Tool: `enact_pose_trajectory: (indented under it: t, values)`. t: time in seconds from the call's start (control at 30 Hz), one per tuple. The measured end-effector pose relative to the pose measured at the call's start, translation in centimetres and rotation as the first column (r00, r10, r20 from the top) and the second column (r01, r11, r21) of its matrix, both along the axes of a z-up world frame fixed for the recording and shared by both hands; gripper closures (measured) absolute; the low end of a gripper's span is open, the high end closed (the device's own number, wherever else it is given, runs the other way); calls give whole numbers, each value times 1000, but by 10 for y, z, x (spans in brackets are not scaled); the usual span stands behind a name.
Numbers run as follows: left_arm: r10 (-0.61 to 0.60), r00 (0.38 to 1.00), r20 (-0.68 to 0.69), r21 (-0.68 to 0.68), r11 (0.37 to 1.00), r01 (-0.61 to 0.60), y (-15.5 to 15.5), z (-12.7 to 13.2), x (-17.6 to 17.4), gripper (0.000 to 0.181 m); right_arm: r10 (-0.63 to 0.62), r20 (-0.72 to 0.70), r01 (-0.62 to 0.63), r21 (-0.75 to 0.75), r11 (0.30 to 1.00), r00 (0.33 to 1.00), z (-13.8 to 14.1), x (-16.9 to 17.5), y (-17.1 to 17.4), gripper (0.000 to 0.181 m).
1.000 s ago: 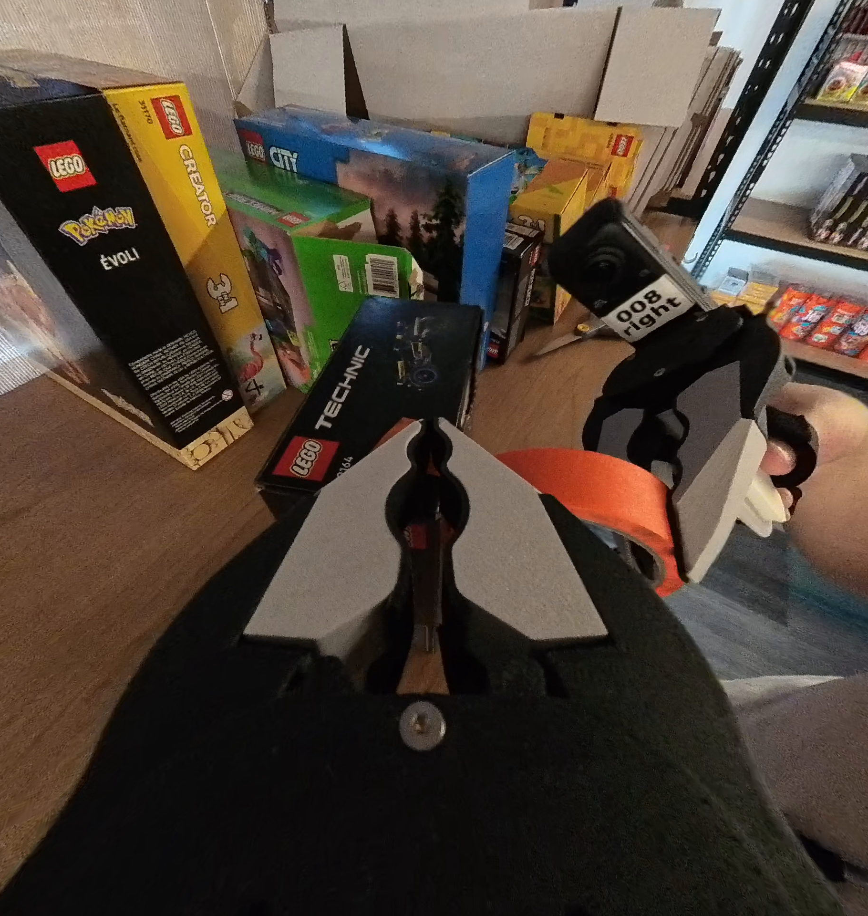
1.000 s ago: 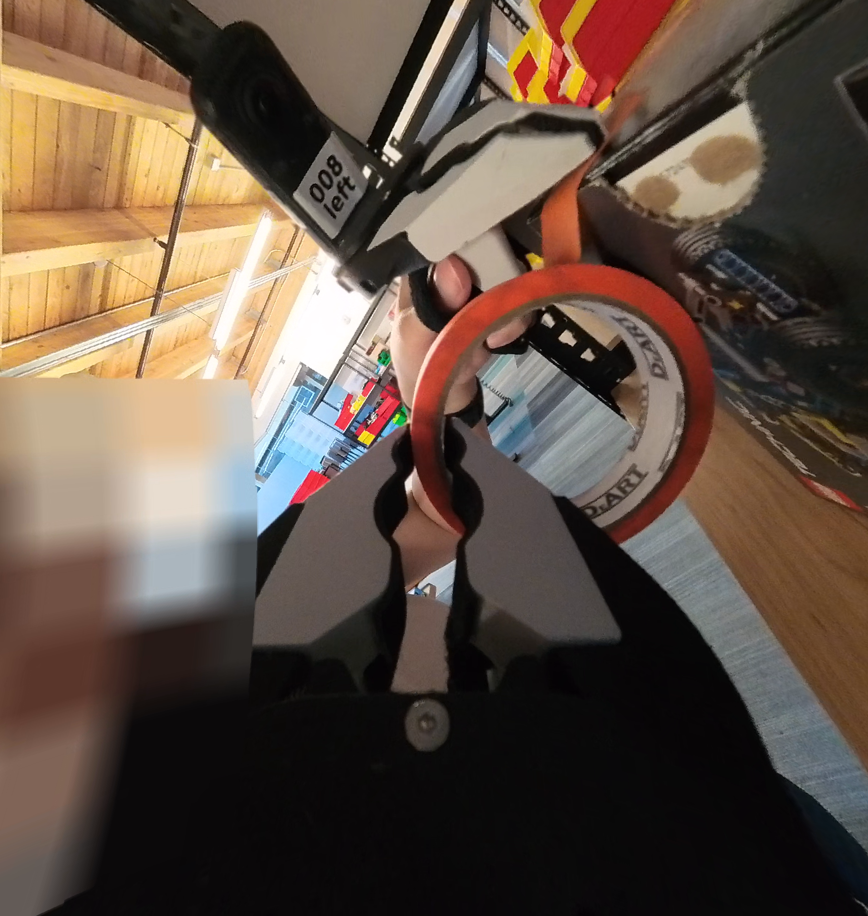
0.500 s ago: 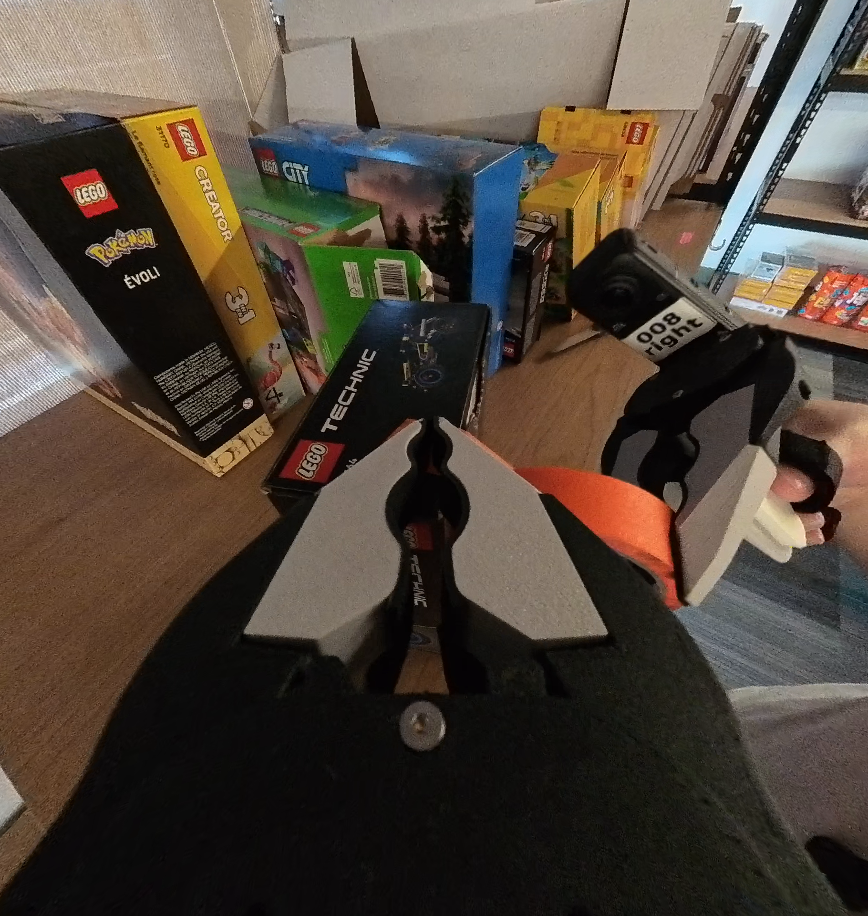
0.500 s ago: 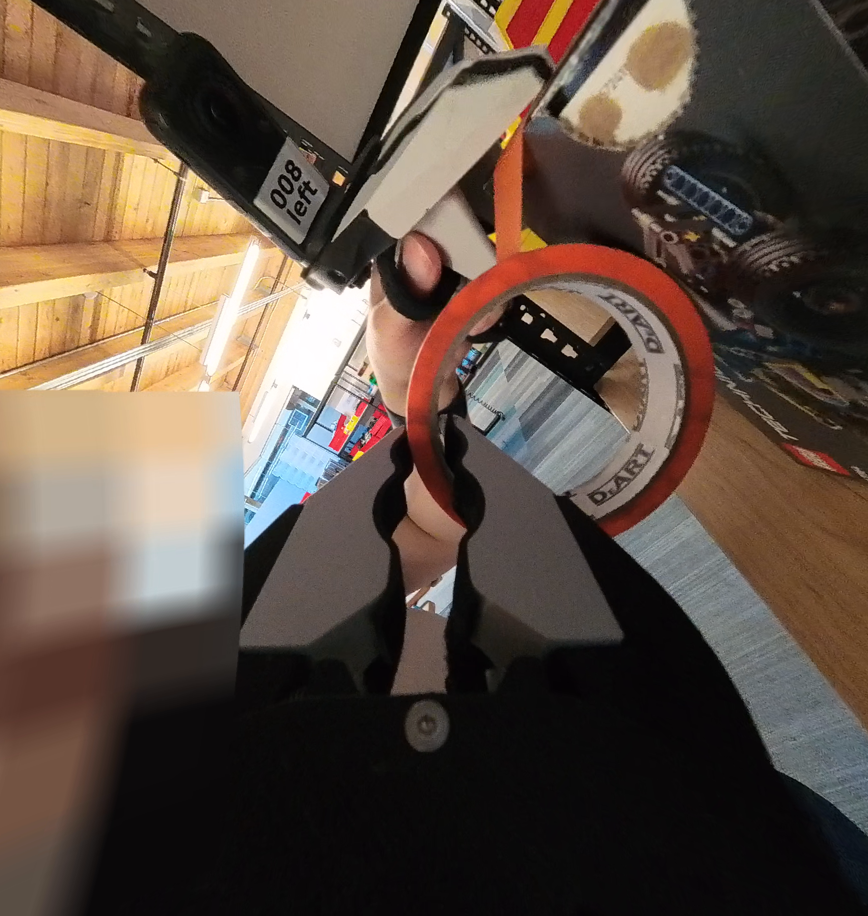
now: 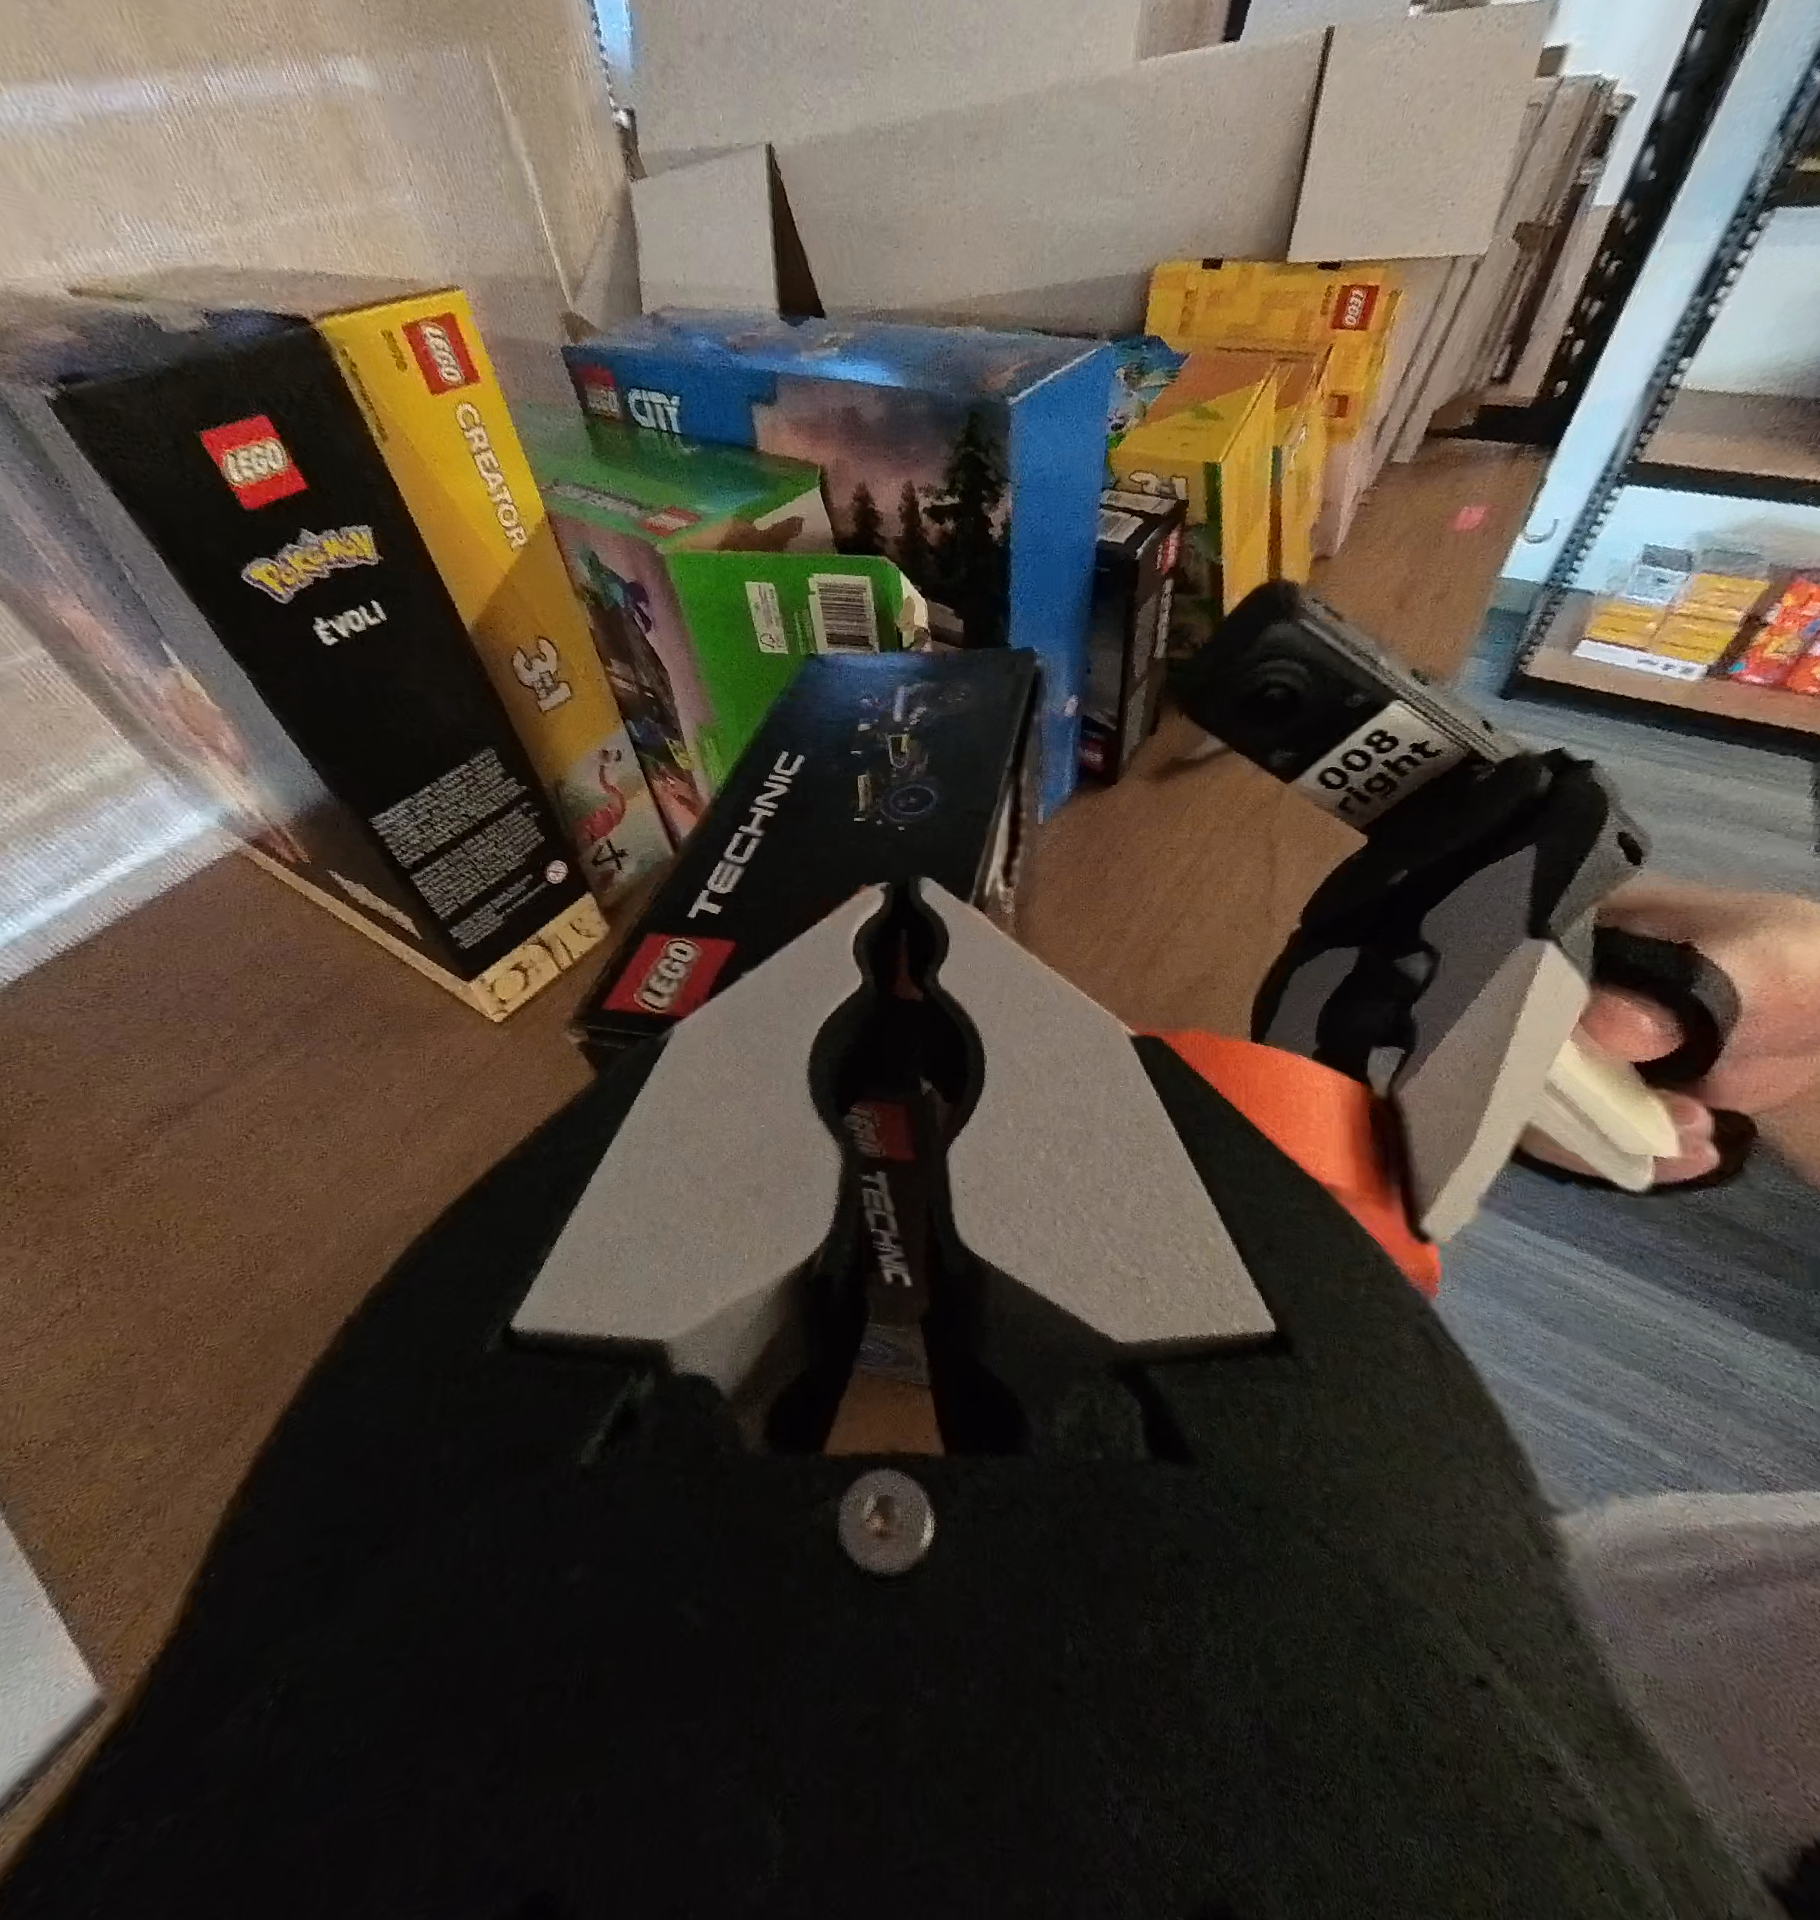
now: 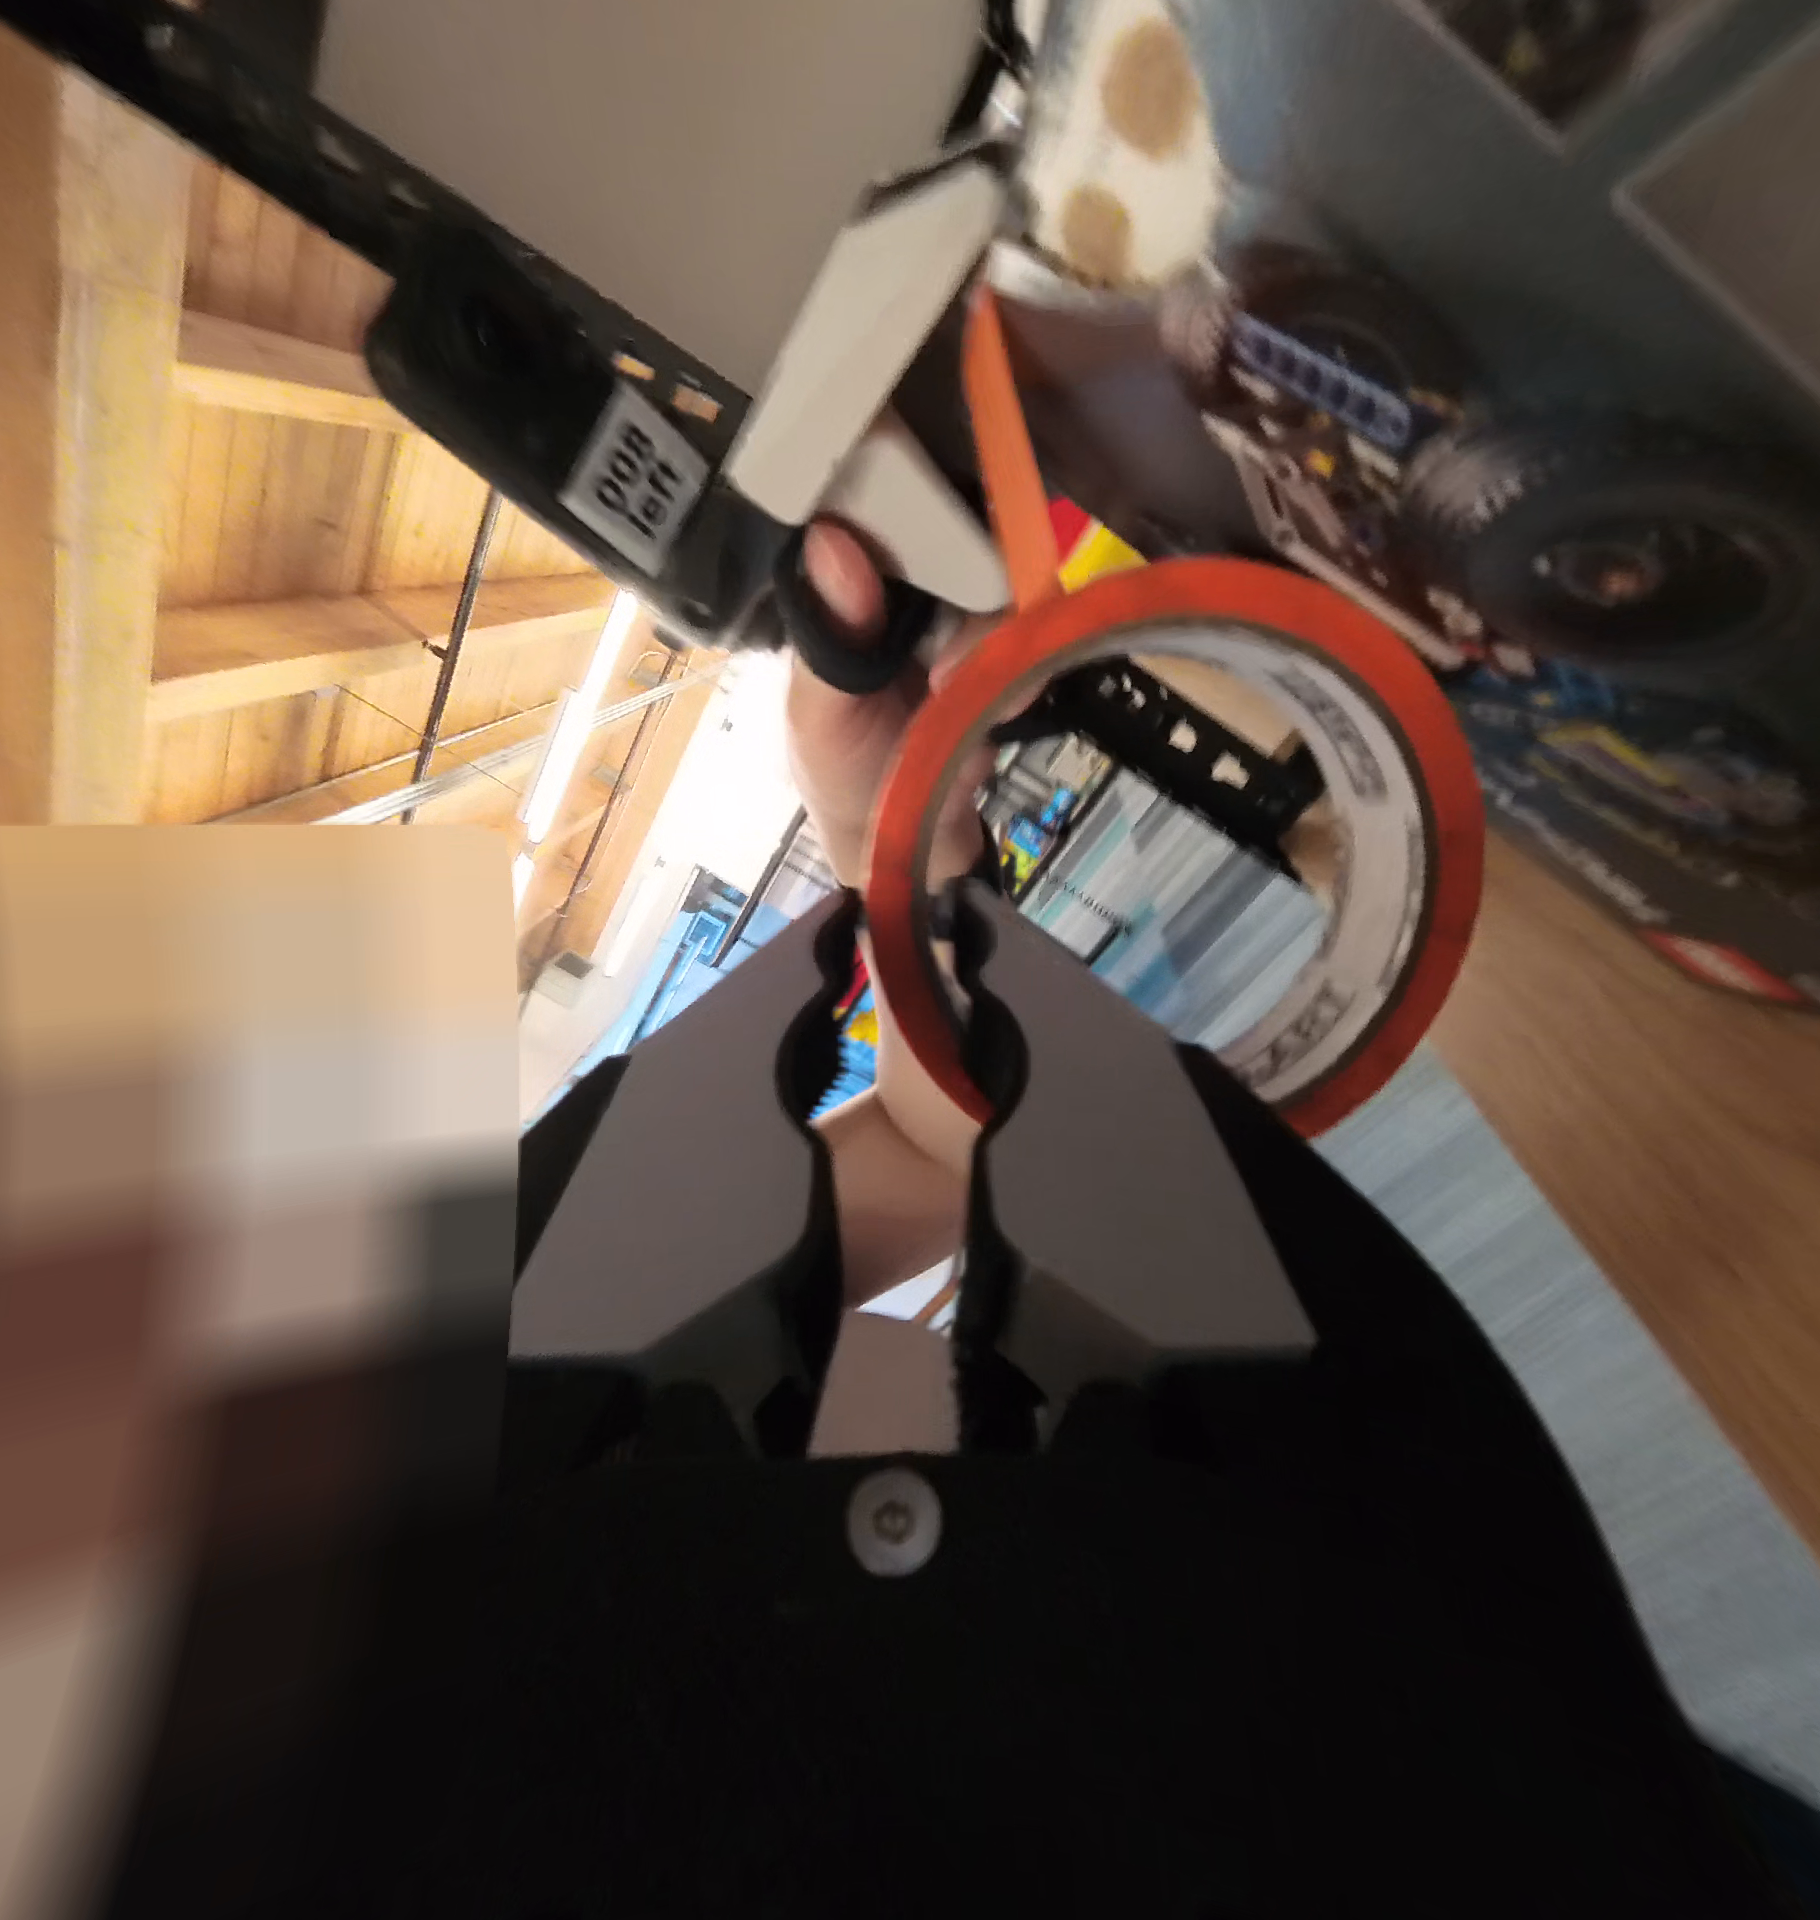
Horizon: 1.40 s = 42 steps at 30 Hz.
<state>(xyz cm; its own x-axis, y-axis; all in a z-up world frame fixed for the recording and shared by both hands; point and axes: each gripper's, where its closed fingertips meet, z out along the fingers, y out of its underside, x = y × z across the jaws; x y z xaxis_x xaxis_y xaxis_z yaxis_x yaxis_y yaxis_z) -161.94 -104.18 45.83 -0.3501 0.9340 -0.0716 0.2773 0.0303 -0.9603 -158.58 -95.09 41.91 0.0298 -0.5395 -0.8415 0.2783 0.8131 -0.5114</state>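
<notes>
My right gripper [image 6: 906, 909] is shut on the rim of an orange tape roll [image 6: 1446, 831] and holds it up in the air. A strip of orange tape [image 6: 1005, 468] runs from the roll to my left gripper [image 6: 973, 239], which is shut on its free end. In the left wrist view my left gripper [image 5: 901, 904] points over a black toy box [image 5: 854, 790] lying flat on the wooden table [image 5: 158, 1143]. The right gripper [image 5: 1436, 1210] and the roll [image 5: 1290, 1101] are just to its right, held by a hand [image 5: 1799, 997].
Several toy boxes stand behind the black one: a black and yellow box [image 5: 366, 623], a green one [image 5: 740, 623], a blue one [image 5: 885, 447], yellow ones [image 5: 1249, 436]. An open cardboard box [image 5: 989, 187] is at the back. Metal shelving [image 5: 1664, 416] and grey carpet [image 5: 1664, 1351] are to the right.
The left gripper has drawn away from the roll, so the strip between them is longer. The right gripper with the roll has dropped lower to the right in the left wrist view.
</notes>
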Motion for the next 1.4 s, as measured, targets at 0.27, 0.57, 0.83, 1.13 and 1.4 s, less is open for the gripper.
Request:
enact_pose_trajectory:
  t: [0.27,0.57,0.83,1.13,1.4]
  values:
    - [124,944,-305,-70,986,-152,5,28,40,128,-37,-59,31,-110,993,998,4,-24,8,137]
    - [120,920,-373,161,985,-64,14,-73,46,121,-698,-184,328,-781,531,692,-27,-129,-56,122]
    - [69,908,-414,51,997,-52,-6,-75,32,121,-665,-488,193,-705,682,566,-90,-100,-106,115]
    - [99,925,-368,61,995,-82,-33,-77,25,125,-761,-497,297,-717,631,418,-91,-104,-117,117]
    - [198,842,-501,152,978,-139,-14,-66,51,133,-742,-502,216,-743,633,445,-83,-135,-77,117]
